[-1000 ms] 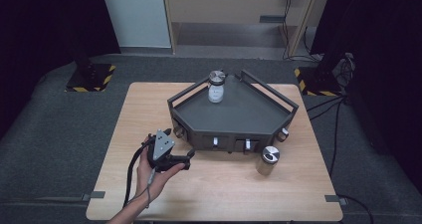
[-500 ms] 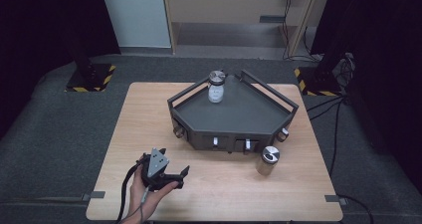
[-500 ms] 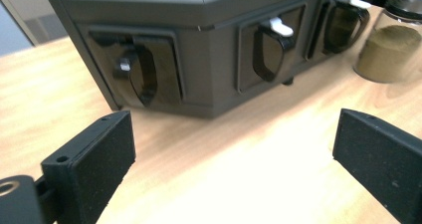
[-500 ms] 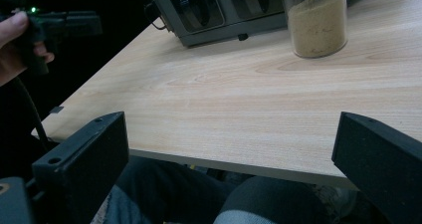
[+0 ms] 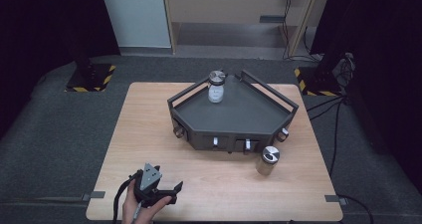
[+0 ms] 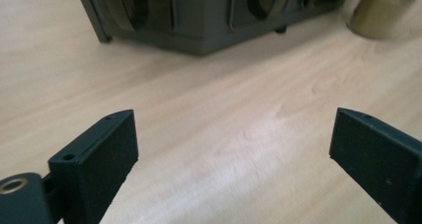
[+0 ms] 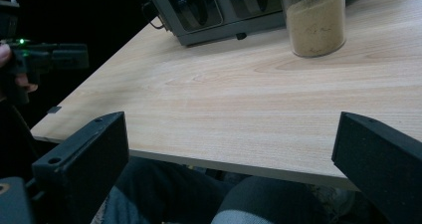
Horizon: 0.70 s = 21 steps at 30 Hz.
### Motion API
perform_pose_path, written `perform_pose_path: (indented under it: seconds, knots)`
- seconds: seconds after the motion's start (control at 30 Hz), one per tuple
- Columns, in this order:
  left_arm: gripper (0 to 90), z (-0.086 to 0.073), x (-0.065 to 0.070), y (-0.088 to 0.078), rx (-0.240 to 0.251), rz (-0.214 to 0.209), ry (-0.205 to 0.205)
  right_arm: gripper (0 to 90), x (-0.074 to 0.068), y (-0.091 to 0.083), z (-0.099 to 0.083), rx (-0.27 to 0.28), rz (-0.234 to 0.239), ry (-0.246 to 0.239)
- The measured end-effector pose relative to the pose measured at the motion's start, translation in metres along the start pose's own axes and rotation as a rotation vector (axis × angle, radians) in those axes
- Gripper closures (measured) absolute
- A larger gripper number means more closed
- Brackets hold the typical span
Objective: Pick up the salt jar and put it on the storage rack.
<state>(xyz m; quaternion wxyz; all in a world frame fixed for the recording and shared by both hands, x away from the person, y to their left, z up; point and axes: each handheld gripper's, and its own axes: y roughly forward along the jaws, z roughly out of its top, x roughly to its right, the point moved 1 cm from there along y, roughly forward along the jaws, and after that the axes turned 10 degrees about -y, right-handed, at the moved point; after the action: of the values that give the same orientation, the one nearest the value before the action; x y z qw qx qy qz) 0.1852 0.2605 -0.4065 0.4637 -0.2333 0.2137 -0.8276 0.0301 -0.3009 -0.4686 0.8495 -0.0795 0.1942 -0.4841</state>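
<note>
A person's left gripper [image 5: 171,194] hovers low over the near left corner of the pale wooden tabletop [image 5: 149,134], jaws spread with nothing but bare wood between them; they have just been closing a little. The right gripper [image 7: 229,169] waits below the tabletop's near edge, over the person's lap, jaws wide apart and empty.

The dark grey angular tray [image 5: 234,117], a railed rack with slots along its front face, sits toward the tabletop's far right. Just off the tray's front right corner stands a clear glass jar [image 5: 267,161] filled with tan powder and topped by a silver lid with a dark patch. A second jar [image 5: 216,86], holding white contents under a metal lid, stands upright inside the tray near its back corner. Both jars are well apart from the left gripper.
</note>
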Motion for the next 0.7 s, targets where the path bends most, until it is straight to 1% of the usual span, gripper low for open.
perform_pose_path:
  seconds: [0.07,0.13,0.33,0.47,0.6,0.7]
  knots:
    - [4.2,-0.002,0.001,-0.002,-0.014,0.001,-0.014,1.6,0.000,0.000,0.000,-0.001,0.000,-0.001]
    - [4.1,-0.004,0.002,-0.004,-0.016,0.002,-0.018,1.6,0.000,0.000,0.000,0.000,0.001,-0.003]
    - [4.1,-0.011,0.006,-0.011,-0.015,0.040,-0.022,1.6,0.000,-0.001,0.001,0.000,0.005,-0.008]
    - [4.1,-0.020,0.009,-0.016,-0.018,0.067,-0.046,1.6,0.000,-0.001,0.001,0.000,0.014,-0.016]
    - [4.1,-0.027,0.012,-0.022,-0.013,0.079,-0.065,1.6,0.000,0.000,0.002,-0.001,0.026,-0.025]
    - [4.1,-0.033,0.015,-0.028,-0.011,0.088,-0.066,1.6,-0.001,-0.001,0.002,0.000,0.027,-0.030]
